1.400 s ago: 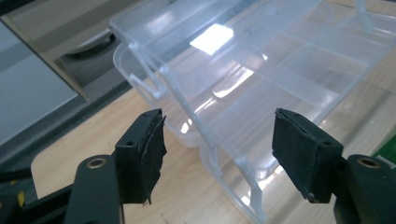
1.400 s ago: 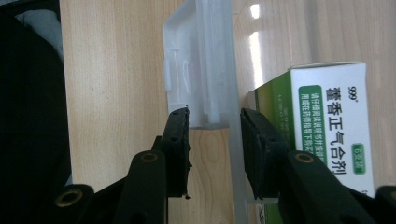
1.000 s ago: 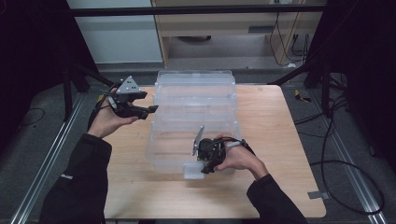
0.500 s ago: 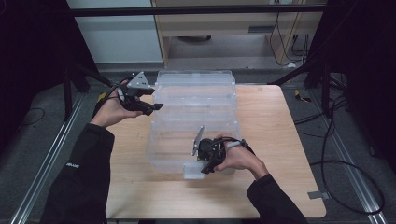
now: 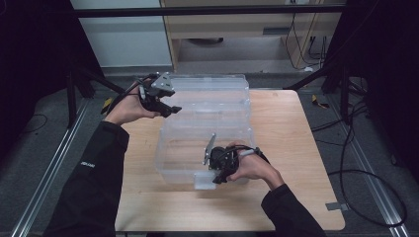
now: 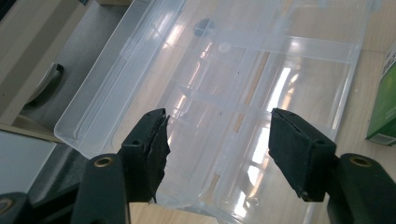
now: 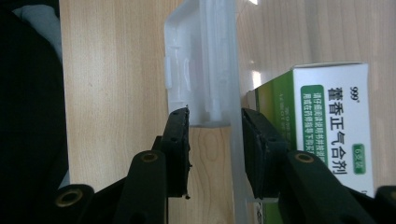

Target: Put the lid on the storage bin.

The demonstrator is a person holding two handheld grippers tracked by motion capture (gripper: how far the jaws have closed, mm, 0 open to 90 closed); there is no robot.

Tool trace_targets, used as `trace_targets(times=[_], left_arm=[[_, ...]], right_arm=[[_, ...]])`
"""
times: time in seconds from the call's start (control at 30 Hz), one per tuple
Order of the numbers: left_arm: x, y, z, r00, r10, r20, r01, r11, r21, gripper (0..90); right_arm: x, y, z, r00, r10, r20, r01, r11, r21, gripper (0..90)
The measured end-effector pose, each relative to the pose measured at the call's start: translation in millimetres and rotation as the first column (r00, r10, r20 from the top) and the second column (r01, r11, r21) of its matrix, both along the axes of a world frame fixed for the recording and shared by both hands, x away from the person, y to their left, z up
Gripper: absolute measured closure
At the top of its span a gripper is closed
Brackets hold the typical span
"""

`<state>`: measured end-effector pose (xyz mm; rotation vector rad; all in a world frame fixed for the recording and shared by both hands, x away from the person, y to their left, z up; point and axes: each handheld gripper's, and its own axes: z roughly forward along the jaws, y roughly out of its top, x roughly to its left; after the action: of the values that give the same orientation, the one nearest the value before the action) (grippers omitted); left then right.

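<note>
The high view looks forward and down from above the person's side of the table [image 5: 296, 148]. The left gripper view looks steeply down, from some way above, past its fingers [image 6: 149, 154] onto the clear plastic box [image 6: 243, 93]. The right gripper view sits very close, its fingers [image 7: 180, 149] either side of the box's latch [image 7: 205, 70]. All three views share that box.

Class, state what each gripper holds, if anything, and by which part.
The right gripper clamps the clear plastic storage box by the front latch tab. The left gripper holds nothing, its fingers spread above the box's lid.
</note>
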<state>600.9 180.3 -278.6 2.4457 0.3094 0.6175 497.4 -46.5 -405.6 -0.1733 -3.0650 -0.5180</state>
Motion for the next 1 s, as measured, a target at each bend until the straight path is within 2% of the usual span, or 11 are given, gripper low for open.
trace_targets(times=[0.07,0.1,0.2,0.3,0.47,0.7,0.83,0.87,1.0], left_arm=[[2.3,-3.1,-1.3,1.0000,-0.008,-0.001,0.008,0.9995,0.031,38.1],[3.1,-5.0,-3.1,1.0000,-0.005,-0.004,0.005,0.9997,0.026,38.5],[5.9,-8.7,-6.6,0.9998,-0.019,-0.009,0.019,0.9989,0.042,40.2],[9.8,-11.3,-8.8,0.9993,-0.033,-0.019,0.035,0.9963,0.078,42.2],[13.5,-18.3,-16.1,0.9980,-0.056,-0.027,0.059,0.9937,0.095,46.7],[18.5,-23.5,-22.0,0.9966,-0.075,-0.034,0.079,0.9856,0.149,54.4],[18.3,-25.2,-23.3,0.9955,-0.085,-0.042,0.090,0.9835,0.156,60.8],[18.3,-26.8,-24.2,0.9948,-0.091,-0.045,0.098,0.9804,0.171,61.5],[18.9,-29.5,-24.7,0.9944,-0.099,-0.038,0.104,0.9767,0.188,65.0]], right_arm=[[0.0,0.0,0.2,1.0000,0.004,0.001,-0.004,1.000,-0.003,64.1],[-0.3,0.0,0.2,1.0000,0.001,0.001,-0.001,1.000,-0.004,64.1],[-0.4,0.2,-0.2,1.0000,0.004,0.003,-0.004,1.000,-0.002,64.0],[-0.2,0.1,-0.1,1.0000,0.002,-0.001,-0.002,1.000,-0.003,64.0],[0.4,0.9,0.0,1.0000,0.005,-0.002,-0.005,1.000,-0.009,64.0],[0.3,0.8,0.1,1.0000,0.009,0.000,-0.009,1.000,-0.008,64.0],[0.4,0.8,0.0,1.0000,0.009,0.000,-0.009,1.000,-0.007,64.1],[0.3,0.9,0.0,1.0000,0.009,0.000,-0.009,1.000,-0.007,64.1],[-0.1,1.2,0.3,1.0000,0.003,-0.001,-0.003,1.000,-0.011,64.0]])
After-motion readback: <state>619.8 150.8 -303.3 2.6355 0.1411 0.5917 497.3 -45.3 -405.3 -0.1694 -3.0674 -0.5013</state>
